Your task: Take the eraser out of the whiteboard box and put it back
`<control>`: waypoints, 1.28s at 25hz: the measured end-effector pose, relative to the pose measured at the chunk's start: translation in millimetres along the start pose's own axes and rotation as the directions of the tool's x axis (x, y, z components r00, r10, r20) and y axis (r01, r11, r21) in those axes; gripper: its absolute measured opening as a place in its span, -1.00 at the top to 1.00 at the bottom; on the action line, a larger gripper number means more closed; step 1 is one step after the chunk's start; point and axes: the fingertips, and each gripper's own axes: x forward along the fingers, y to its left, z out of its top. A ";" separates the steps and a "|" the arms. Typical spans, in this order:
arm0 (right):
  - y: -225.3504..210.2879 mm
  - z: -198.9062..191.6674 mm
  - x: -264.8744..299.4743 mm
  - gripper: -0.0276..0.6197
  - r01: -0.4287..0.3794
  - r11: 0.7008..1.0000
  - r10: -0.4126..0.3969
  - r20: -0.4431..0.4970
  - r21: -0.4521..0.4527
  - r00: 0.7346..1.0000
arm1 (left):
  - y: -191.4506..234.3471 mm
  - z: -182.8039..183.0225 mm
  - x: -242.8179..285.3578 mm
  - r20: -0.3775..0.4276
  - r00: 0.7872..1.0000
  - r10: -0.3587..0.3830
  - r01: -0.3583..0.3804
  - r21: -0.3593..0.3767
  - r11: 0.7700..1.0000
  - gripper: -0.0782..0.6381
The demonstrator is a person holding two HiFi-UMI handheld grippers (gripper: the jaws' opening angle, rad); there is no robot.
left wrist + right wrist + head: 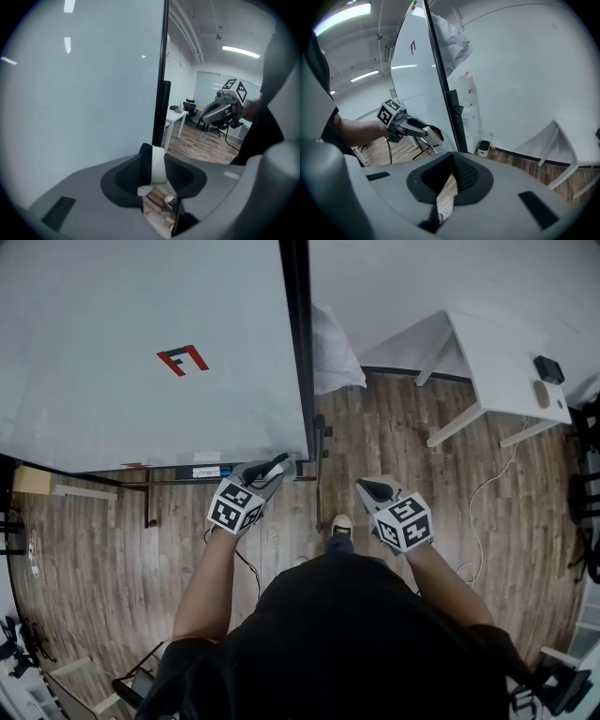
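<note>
While the left gripper (156, 158) pinches the eraser (158, 171) tight between its jaws, low in the middle of its own view, the right gripper (452, 161) is closed on nothing. Only the right gripper view shows the eraser from the side, at middle left: a white block with a dark edge, beside the smooth whiteboard (410, 70)

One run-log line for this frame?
left gripper: shut on eraser | right gripper: shut, empty | eraser: in air near whiteboard lower corner
</note>
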 end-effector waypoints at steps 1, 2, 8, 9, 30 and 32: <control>1.7 0.4 -0.7 0.93 -0.001 1.000 0.001 0.001 -0.002 1.000 | -0.4 1.1 -2.8 0.008 1.000 0.003 -0.003 -0.001 1.000 0.35; 3.4 0.5 -1.3 0.93 -0.003 1.000 0.003 0.002 -0.004 1.000 | -0.6 2.1 -5.5 0.016 1.000 0.007 -0.007 -0.003 1.000 0.35; 14.5 -1.3 -4.8 0.93 -0.012 1.000 0.012 0.007 -0.014 1.000 | -3.2 1.4 -23.1 0.048 0.998 0.026 -0.025 -0.030 0.999 0.35; 16.3 -2.2 -4.9 0.93 -0.014 1.000 0.014 0.006 -0.015 1.000 | -3.7 -0.1 -25.8 0.050 0.998 0.029 -0.027 -0.034 0.999 0.35; 63.5 -15.7 -4.7 0.93 -0.069 0.996 0.068 -0.011 -0.062 0.998 | -27.0 -60.0 -86.5 0.024 0.996 0.089 -0.086 -0.114 0.990 0.35; 68.1 -17.0 -6.1 0.93 -0.072 0.995 0.071 -0.013 -0.067 0.997 | -28.9 -64.7 -92.1 0.023 0.995 0.093 -0.090 -0.122 0.989 0.35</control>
